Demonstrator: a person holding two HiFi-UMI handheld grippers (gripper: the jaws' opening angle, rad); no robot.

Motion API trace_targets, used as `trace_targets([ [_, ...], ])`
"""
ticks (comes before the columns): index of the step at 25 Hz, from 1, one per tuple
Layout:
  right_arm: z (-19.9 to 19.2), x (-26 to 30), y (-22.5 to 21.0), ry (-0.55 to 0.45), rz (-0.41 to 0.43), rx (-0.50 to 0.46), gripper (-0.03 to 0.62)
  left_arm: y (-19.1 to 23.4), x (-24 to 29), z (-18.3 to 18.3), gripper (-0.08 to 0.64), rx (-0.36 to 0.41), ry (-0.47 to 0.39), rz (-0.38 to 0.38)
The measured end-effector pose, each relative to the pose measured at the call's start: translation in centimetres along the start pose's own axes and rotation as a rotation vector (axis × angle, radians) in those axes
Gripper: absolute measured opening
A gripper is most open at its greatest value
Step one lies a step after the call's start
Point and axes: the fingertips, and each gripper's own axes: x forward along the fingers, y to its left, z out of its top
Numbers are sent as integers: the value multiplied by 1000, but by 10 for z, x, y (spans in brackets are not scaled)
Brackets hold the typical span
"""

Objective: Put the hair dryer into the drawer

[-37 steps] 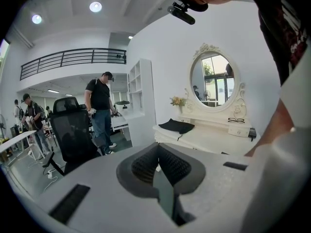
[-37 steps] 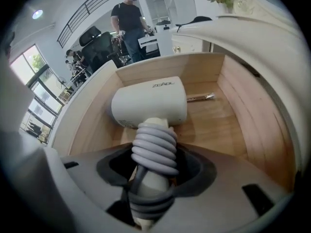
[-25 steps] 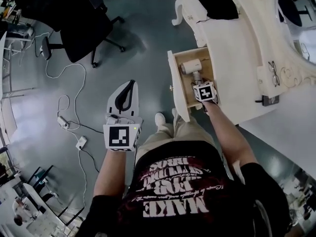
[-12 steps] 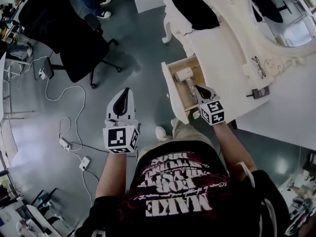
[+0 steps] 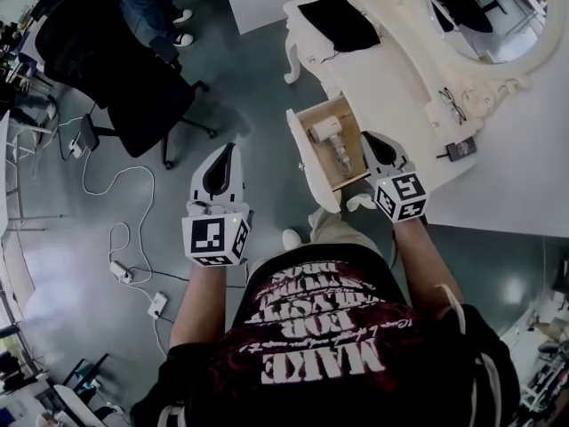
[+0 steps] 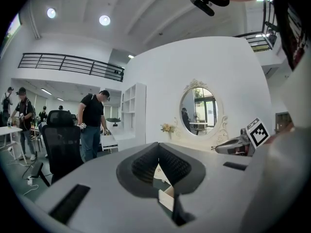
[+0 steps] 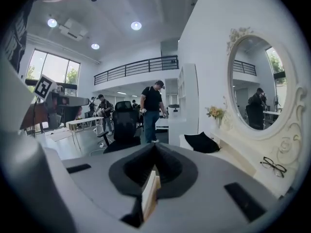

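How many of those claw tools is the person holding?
2. The left claw hangs over the grey floor; the right claw is at the dressing table's edge beside the open drawer. None seems hidden.

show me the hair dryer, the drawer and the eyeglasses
hair dryer (image 5: 326, 131): head view, on its pale barrel.
drawer (image 5: 303, 162): head view, on its white front panel.
eyeglasses (image 5: 451, 105): head view, on the bridge between the lenses.
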Motion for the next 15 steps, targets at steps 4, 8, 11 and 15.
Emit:
trace_targets([
  [4, 32, -20, 1, -64, -16, 9, 4, 2, -9, 15, 5, 39, -15, 14],
  [8, 57, -34, 7, -106, -22, -1, 3, 7, -18, 29, 5, 76, -42, 33],
  [11, 71, -44, 11, -132, -27, -19, 3, 6, -22, 34, 5, 94, -53, 29],
  [15, 84, -54, 20, -160, -30, -37, 3, 2, -27, 35, 5, 114, -55, 13],
])
